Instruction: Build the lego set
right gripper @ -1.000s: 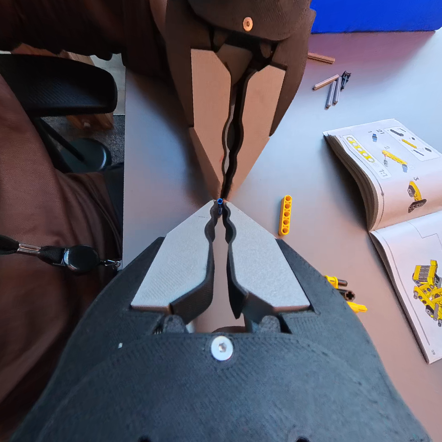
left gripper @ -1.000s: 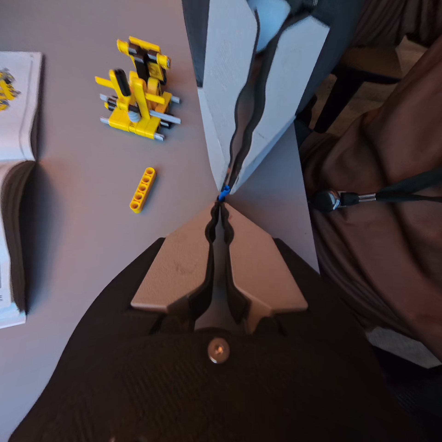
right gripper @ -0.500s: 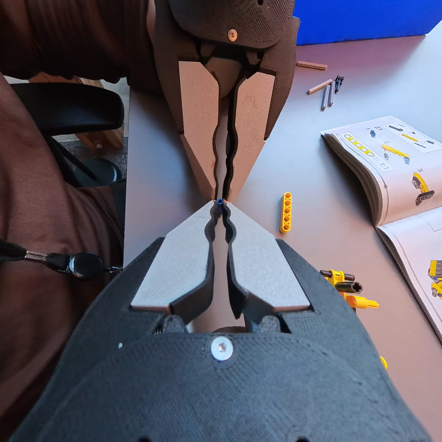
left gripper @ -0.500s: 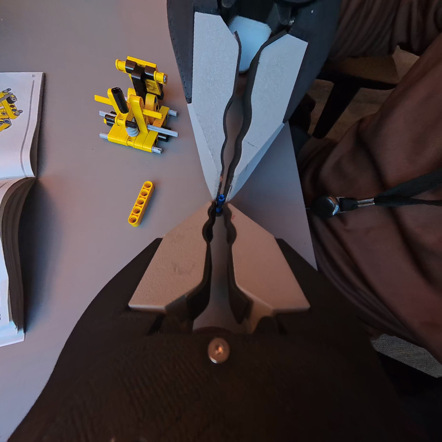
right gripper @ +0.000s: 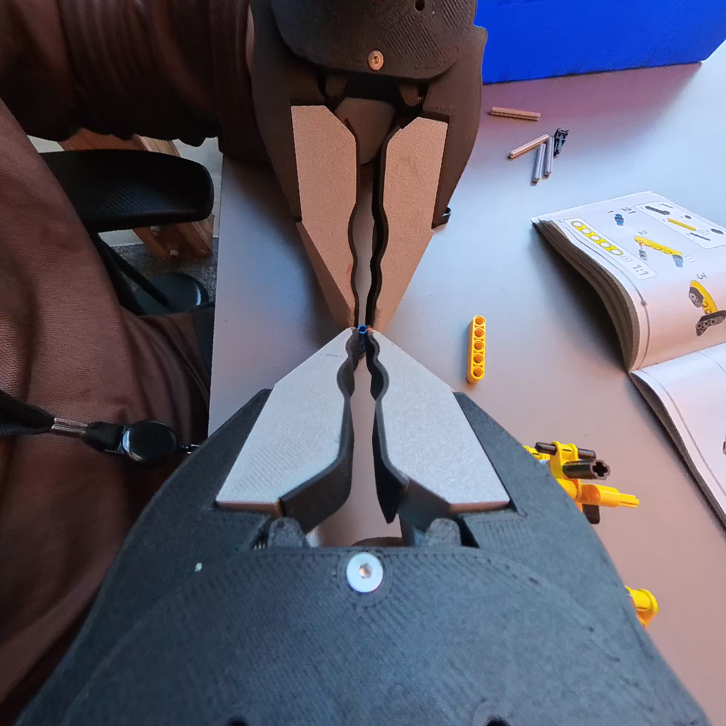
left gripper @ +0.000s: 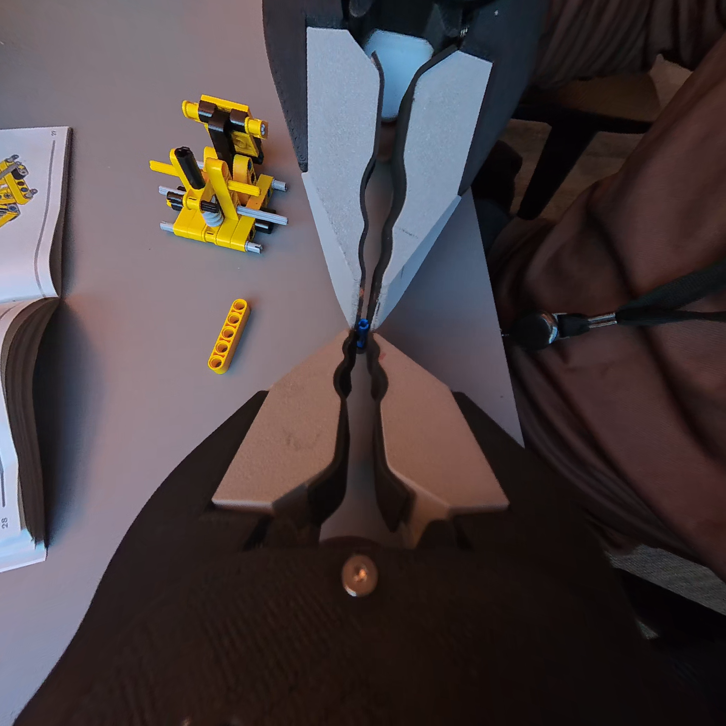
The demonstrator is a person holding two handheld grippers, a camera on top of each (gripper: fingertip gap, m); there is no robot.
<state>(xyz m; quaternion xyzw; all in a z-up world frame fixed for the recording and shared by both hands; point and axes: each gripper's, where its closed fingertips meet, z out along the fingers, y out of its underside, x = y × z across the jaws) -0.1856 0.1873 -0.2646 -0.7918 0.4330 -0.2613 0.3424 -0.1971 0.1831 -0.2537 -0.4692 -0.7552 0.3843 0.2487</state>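
A tiny blue pin (left gripper: 362,328) sits between the two grippers, which meet tip to tip above the grey table (left gripper: 118,78). My left gripper (left gripper: 362,337) is shut on one end of it. My right gripper (right gripper: 361,334) is shut on the other end of the pin (right gripper: 362,328). The right gripper (left gripper: 367,314) comes in from the top of the left wrist view, the left gripper (right gripper: 363,317) from the top of the right wrist view. A loose yellow five-hole beam (left gripper: 229,336) lies on the table to the side. The part-built yellow and black model (left gripper: 220,188) stands beyond it.
An open instruction booklet (left gripper: 27,275) lies at the left; it is on the right in the right wrist view (right gripper: 648,275). Grey and tan axles (right gripper: 542,157) lie farther off near a blue object (right gripper: 589,35). The table edge, a person in brown clothing (left gripper: 628,393) and a chair (right gripper: 129,188) are close by. My two grippers' fingertips are within a few centimetres of each other.
The grippers stay tip to tip. The blue pin, first held only at the right gripper's tips, now also sits between the left fingertips. Both views have shifted slightly over the table.
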